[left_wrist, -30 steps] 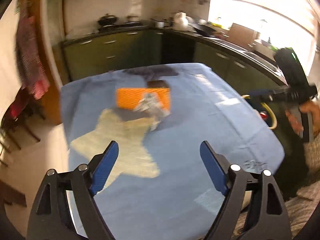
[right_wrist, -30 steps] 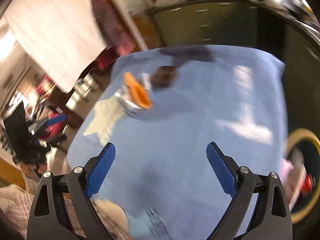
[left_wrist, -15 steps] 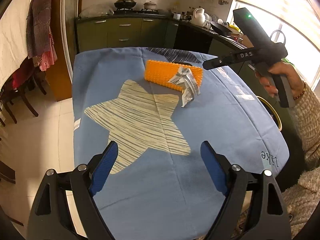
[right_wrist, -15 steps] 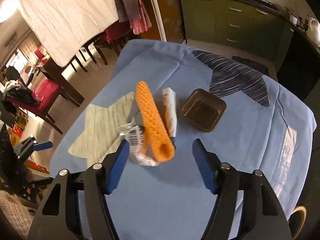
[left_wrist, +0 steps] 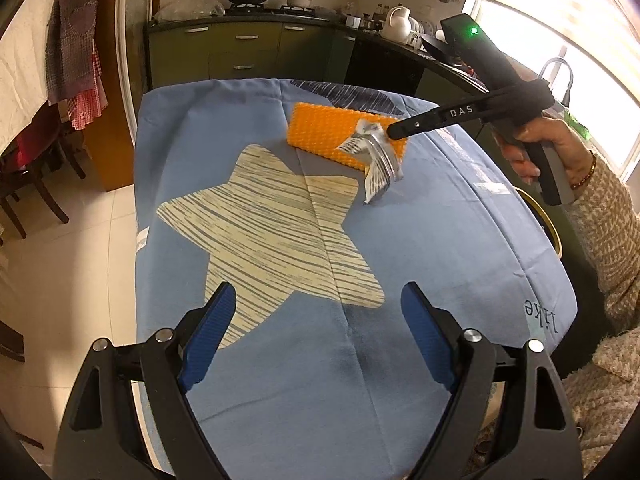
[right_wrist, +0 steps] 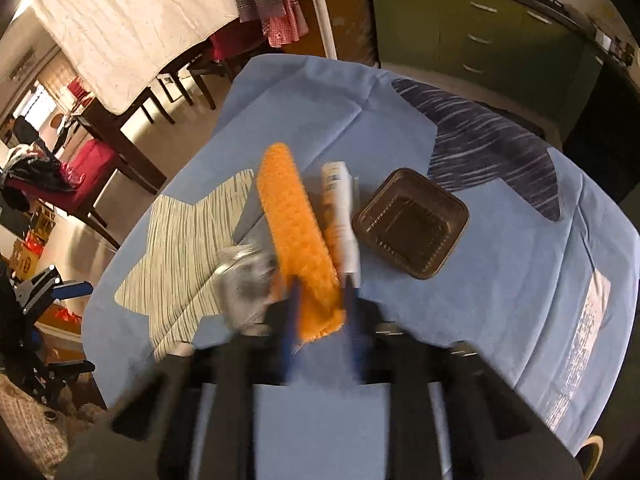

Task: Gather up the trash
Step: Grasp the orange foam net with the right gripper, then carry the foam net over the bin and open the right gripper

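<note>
At the near edge of the surface [left_wrist: 460, 240], the left hand-held gripper [left_wrist: 318, 334] hangs with its blue pads wide apart, holding nothing, over the cloth's pale star.

Further in, toward the middle, the right hand-held gripper [right_wrist: 322, 316] has its fingers drawn close on either side of the near end of the orange foam sleeve [right_wrist: 298, 240]. The frame is blurred, so whether they actually pinch it is unclear.

Touching that sleeve on its left lies a crumpled silver wrapper [right_wrist: 244, 280]; on its right, a white tube [right_wrist: 340, 216]. The light wrapper could snag a finger and be dragged off, and the soft sleeve may squash and slip from a shallow end grip.

Beyond, toward the far right corner, sits a brown plastic tray [right_wrist: 412, 224], apart from the grasp.
</note>
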`<state>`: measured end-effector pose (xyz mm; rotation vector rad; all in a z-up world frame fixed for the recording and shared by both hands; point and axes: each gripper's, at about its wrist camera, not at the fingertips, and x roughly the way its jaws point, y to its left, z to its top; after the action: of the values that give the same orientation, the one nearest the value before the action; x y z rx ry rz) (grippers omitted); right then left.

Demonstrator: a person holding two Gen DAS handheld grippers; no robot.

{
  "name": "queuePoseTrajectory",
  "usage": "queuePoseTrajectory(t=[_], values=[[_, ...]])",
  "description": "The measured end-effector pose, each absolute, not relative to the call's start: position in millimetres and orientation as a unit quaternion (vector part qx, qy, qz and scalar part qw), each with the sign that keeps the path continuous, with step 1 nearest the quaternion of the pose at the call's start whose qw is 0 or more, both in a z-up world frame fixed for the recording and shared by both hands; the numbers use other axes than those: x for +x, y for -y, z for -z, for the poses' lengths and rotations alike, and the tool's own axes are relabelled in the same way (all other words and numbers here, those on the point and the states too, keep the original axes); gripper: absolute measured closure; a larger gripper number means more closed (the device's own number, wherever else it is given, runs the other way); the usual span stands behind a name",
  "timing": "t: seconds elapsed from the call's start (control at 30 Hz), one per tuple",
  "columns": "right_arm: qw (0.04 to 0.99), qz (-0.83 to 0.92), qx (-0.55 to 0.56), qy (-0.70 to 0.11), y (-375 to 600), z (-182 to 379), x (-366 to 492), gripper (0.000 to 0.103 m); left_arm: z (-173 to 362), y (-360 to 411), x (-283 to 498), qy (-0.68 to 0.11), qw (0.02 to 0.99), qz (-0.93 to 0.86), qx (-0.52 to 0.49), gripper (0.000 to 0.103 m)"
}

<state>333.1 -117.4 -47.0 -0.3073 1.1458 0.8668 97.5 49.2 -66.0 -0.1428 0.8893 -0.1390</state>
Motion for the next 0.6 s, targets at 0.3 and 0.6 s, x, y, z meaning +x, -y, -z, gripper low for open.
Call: queuePoseTrajectory(t=[0.3, 0.6], values=[[0.761, -0.421, -0.082, -0.487, 144, -5, 314, 0.092, 67, -44, 97, -0.433, 0.896, 0.072, -0.068, 0.022], [0.813, -0.386, -0.033, -0.436, 221, -71, 279, 0.092, 59, -33, 88, -0.429, 0.898, 0.078, -0.059, 0.022]])
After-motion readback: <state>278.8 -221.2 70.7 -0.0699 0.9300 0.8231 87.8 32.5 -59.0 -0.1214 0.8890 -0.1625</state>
